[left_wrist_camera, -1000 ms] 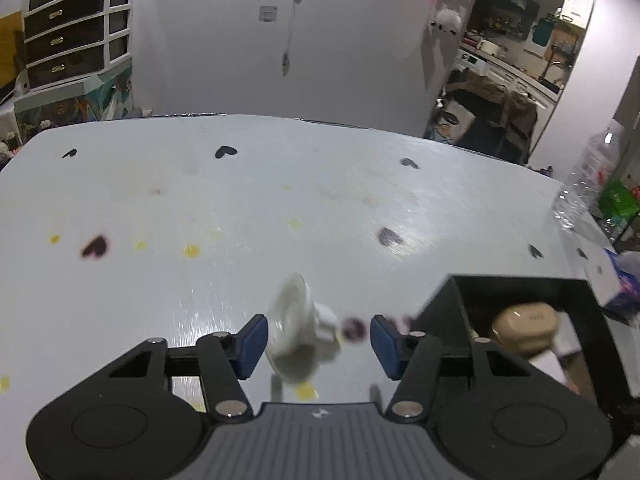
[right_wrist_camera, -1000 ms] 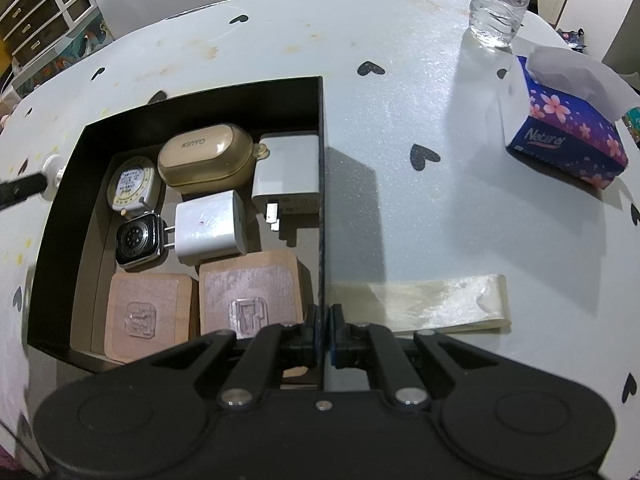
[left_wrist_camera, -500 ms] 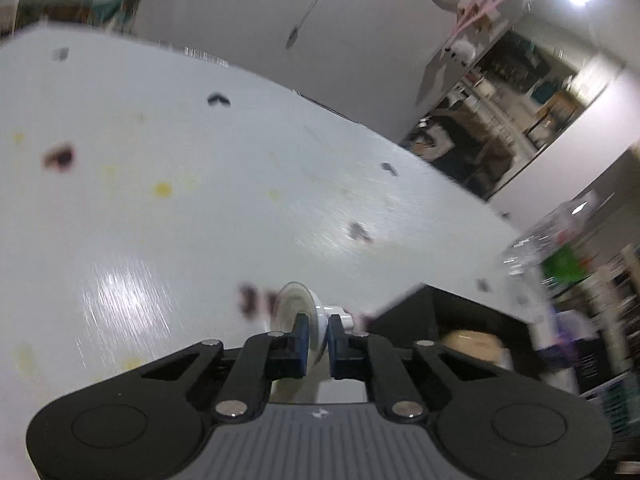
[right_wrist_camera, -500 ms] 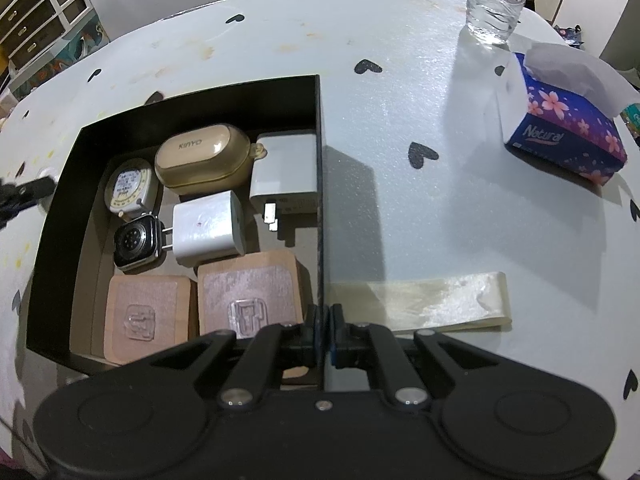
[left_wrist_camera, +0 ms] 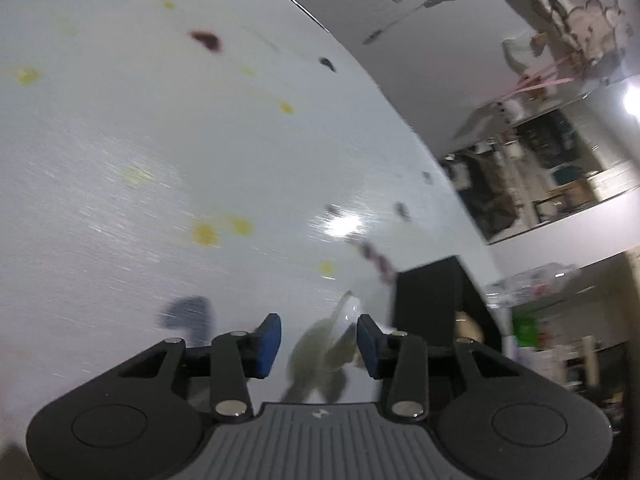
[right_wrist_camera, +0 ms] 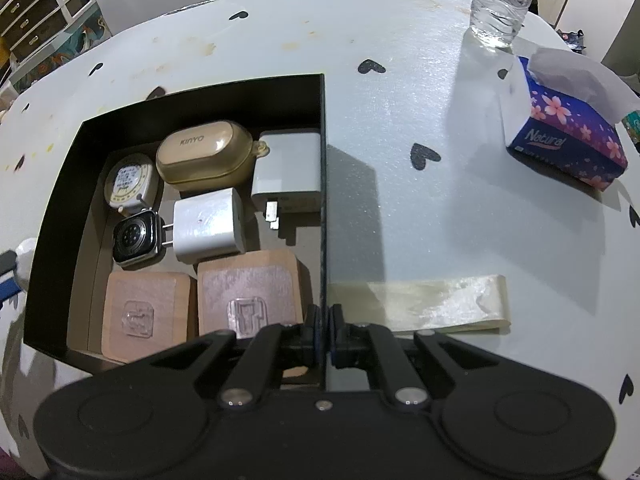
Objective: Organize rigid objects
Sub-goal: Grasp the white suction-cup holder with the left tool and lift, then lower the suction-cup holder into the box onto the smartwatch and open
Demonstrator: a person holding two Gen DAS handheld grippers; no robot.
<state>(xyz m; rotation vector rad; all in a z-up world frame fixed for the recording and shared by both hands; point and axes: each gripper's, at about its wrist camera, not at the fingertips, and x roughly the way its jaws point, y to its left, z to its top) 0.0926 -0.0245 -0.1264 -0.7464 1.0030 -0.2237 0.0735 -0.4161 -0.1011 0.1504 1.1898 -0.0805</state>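
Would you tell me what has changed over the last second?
The left gripper closed on the small white disc-shaped piece, rolled, and its jaws are now opening beside the black box. The right gripper stayed clamped on the box wall; the contents are unmoved.

left gripper [left_wrist_camera: 318, 340]: jaws, clamped half a second ago, now opening, pads standing apart; view rolled and tilted against a second ago.
white suction disc [left_wrist_camera: 344, 314]: earlier pinched between the pads, now loose between them, close to the right-hand pad, blurred, over its own shadow on the table [left_wrist_camera: 120, 160].
black box [left_wrist_camera: 428, 300]: now nearer, just ahead-right of the claw.
right view: the disc [right_wrist_camera: 25, 254] now lower on the box's left outer wall [right_wrist_camera: 52, 216], blue pad beside it.
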